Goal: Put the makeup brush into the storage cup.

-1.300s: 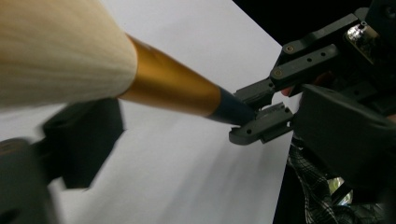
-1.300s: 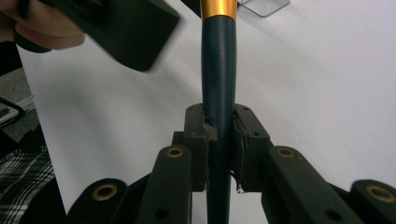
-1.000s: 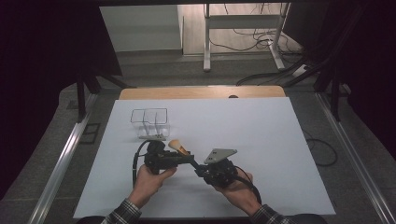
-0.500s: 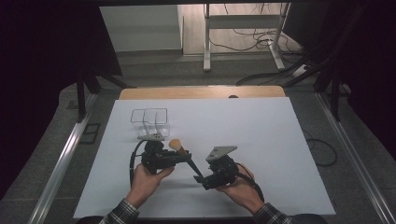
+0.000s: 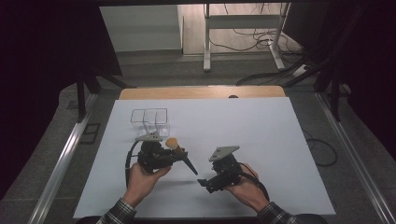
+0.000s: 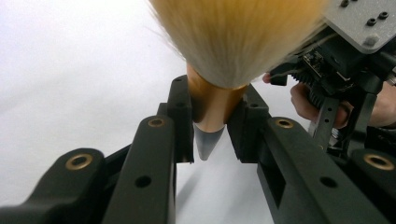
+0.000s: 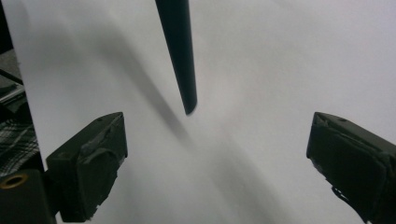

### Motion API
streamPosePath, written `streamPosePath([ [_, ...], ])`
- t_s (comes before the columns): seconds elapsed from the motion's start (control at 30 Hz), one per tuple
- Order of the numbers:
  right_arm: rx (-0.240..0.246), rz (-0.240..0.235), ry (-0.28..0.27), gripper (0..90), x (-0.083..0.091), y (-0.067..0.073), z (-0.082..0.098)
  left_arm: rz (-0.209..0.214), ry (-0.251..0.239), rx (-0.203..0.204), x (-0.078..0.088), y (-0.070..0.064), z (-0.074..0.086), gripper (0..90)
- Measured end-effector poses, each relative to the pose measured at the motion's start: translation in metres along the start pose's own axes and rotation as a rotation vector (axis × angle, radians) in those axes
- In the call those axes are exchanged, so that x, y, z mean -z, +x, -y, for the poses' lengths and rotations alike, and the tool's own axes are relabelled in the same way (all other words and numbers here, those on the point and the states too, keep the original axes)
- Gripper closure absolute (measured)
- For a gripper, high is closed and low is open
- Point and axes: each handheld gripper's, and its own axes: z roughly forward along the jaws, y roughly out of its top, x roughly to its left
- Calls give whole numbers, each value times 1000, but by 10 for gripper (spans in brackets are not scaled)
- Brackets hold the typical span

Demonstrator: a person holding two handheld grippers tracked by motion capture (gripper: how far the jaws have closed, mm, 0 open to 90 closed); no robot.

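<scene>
The makeup brush (image 5: 180,154) sits over the white table (image 5: 261,140), in its near left part, clamped by the left gripper (image 5: 180,156). In the left gripper view the two black jaws press on the brush's copper-coloured ferrule (image 6: 212,105), one from each side, with the tan bristle head (image 6: 233,37) fanning out above them and the grey neck tapering away below. Seen from the high view, the brush's long axis runs on a slant: the bristle tip points up and to the left, toward the clear box (image 5: 149,117), and the dark handle (image 5: 189,164) points down and to the right, toward the right gripper (image 5: 208,183). The handle's end hangs free above the table, casting a shadow on it.

The right gripper lies just right of the brush and a little nearer the person, apart from it. Its jaws have just been opening and now stand wide; in the right gripper view the dark handle tip (image 7: 180,56) comes down from the top and ends ahead of the gap between the pads, touching neither.

Right of the brush the table runs bare to its far edge and right edge, giving wide room for moving. The clear box stands near the brush, farther back and left. I can read no writing on anything.
</scene>
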Motion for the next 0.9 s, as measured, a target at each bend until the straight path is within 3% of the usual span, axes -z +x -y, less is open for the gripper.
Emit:
streamPosePath([
  [0.33, 2, -9, 23, 15, 1, -4, 4, -35, 3, -10, 7, 3, 0, 729],
  [0.6, -8, -23, 31, 0, 6, -8, 8, -94, 4, -40, 13, 2, 1, 729],
  [0.9, -26, -6, 31, 0, 14, -16, 13, -140, -5, -53, 21, 4, 1, 729],
])
